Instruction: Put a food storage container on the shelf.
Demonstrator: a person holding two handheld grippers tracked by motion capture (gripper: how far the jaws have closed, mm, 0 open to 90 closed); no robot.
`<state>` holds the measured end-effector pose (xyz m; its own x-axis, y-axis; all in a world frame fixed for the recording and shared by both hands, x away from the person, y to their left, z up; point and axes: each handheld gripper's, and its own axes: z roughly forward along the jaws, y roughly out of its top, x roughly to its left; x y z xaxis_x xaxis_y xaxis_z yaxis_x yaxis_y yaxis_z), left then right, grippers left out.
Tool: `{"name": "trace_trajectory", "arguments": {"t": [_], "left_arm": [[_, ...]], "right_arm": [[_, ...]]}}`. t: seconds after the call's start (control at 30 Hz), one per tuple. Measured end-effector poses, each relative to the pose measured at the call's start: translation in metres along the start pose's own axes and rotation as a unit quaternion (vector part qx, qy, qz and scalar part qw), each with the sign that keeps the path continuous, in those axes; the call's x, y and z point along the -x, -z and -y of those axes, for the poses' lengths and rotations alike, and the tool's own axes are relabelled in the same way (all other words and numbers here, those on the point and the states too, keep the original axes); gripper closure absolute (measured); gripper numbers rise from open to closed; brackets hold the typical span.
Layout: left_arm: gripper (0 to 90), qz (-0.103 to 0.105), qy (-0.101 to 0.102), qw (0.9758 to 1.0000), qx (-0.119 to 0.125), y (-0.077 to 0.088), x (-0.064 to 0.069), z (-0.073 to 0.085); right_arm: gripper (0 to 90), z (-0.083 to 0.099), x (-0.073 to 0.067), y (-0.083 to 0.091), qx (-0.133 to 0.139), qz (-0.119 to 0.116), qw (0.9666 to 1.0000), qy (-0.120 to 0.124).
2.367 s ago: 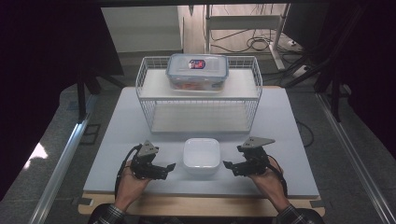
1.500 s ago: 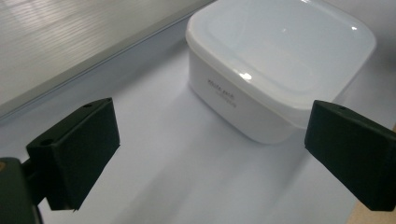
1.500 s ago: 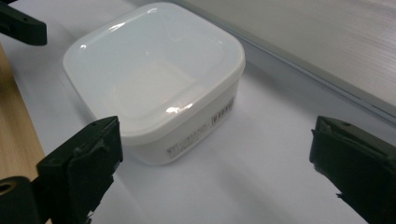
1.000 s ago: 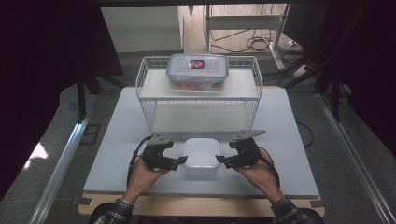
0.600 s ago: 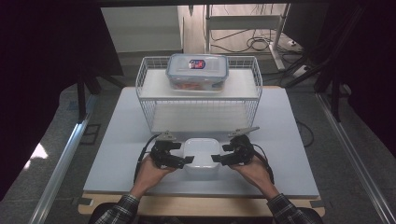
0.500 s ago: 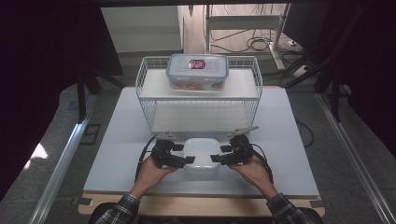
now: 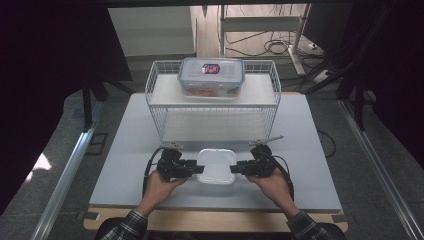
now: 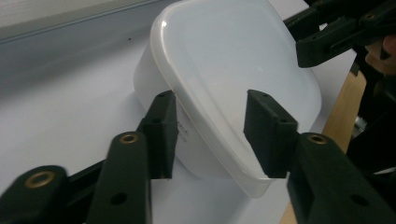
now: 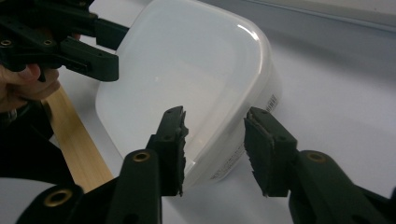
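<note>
Both hands are being held low at the near edge of the white desk [image 7: 125, 150], forearms coming in from below, grippers lying level and pointing inward. The left gripper [image 7: 199, 169] and right gripper [image 7: 234, 169] are flanking the white translucent lidded plastic box [image 7: 216, 165] lying between them. Fingers [image 8: 161, 133] of each have just been closing on the box's rim and are now narrowed, gripping its ends. A clear lidded food container [image 7: 211, 76] is being carried on top of the white wire shelf rack [image 7: 272, 95] behind.

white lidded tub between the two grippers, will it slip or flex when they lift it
The white tub looks like smooth, glossy plastic, so probably slippery. Its thin walls may flex. The left gripper and right gripper have just been closing across its rim.
</note>
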<state>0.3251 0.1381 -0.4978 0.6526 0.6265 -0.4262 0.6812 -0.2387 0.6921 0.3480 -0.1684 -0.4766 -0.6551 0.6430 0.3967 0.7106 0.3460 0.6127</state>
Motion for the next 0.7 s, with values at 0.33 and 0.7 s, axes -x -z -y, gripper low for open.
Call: {"name": "trace_trajectory", "arguments": {"t": [0.33,0.7], "left_arm": [[72.1,-0.024,0.023,0.9987,0.038,0.009,0.006,0.003],[78.8,-0.051,0.006,0.9967,0.063,0.015,0.014,-0.002]], "right_arm": [[73.1,0.003,-0.007,0.007,0.043,0.023,0.9987,-0.016],[78.1,0.002,-0.012,0.011,0.083,0.049,0.9952,0.019]]}}
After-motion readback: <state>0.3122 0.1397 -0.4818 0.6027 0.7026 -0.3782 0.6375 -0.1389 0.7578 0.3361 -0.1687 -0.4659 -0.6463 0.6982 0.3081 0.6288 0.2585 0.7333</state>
